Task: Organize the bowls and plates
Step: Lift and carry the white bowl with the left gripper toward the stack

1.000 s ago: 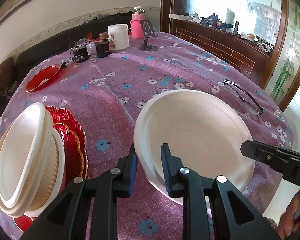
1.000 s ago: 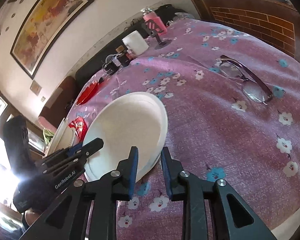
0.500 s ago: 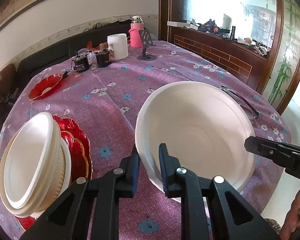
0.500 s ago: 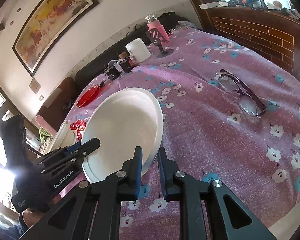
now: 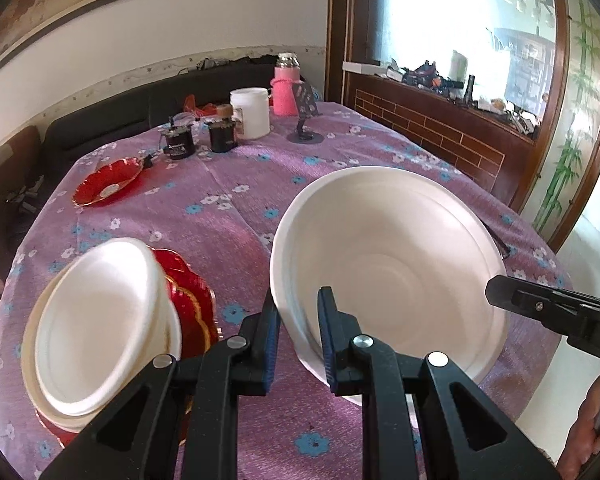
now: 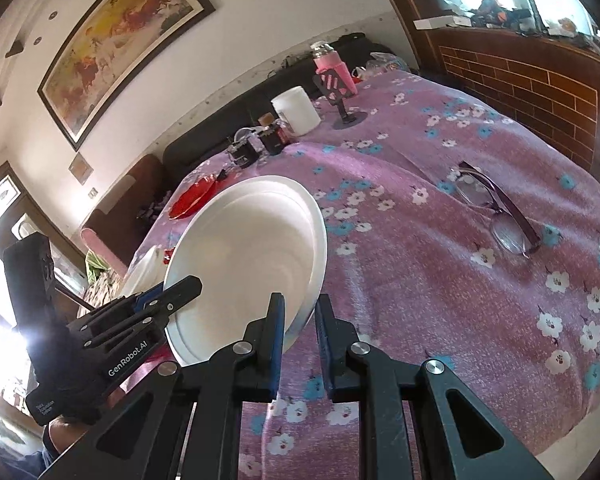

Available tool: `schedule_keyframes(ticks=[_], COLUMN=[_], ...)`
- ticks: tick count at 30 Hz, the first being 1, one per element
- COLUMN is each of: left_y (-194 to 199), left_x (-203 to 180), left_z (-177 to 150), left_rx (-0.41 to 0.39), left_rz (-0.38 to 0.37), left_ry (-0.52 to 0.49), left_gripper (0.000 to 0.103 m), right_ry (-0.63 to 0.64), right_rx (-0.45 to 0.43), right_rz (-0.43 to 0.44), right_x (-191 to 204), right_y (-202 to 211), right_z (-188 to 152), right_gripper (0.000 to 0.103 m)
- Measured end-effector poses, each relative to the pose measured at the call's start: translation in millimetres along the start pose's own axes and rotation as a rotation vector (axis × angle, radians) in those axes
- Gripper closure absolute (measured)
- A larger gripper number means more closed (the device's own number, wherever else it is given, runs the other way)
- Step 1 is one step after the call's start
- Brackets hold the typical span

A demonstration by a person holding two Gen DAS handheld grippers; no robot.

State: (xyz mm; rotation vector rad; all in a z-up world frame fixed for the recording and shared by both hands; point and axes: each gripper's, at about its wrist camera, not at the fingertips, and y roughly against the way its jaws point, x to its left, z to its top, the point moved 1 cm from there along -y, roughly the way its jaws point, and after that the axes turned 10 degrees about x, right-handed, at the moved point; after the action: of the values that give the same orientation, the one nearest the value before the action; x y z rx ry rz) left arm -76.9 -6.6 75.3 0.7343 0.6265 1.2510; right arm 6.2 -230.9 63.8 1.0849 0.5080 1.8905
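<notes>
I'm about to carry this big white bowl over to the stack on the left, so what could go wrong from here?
1. The large white bowl is pinched only at its thin rim by the left gripper and the right gripper; uneven motion could flex it or let it slip.
2. The stack of white bowls already leans on the red plates; adding weight may topple it.
3. The glasses lie close by on the tablecloth and could get knocked.
</notes>
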Motion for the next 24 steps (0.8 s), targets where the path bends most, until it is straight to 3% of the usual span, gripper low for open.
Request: schedule_keyframes(ticks=[12,24], left_y=[29,61], left_x=[33,90], left_z=[4,5], left_rx=[-0.062,-0.135], left_rz=[0.013,0.048], left_ry=[0.077,0.196], left_gripper=[0.085,0.085], right_ry=[0.09,0.209], right_rx=[-0.018,-0.018], right_rz=[0.016,0.074], right_x=[46,107], right_y=[2,-9], right_z=[18,40], right_gripper=[0.086,0.086])
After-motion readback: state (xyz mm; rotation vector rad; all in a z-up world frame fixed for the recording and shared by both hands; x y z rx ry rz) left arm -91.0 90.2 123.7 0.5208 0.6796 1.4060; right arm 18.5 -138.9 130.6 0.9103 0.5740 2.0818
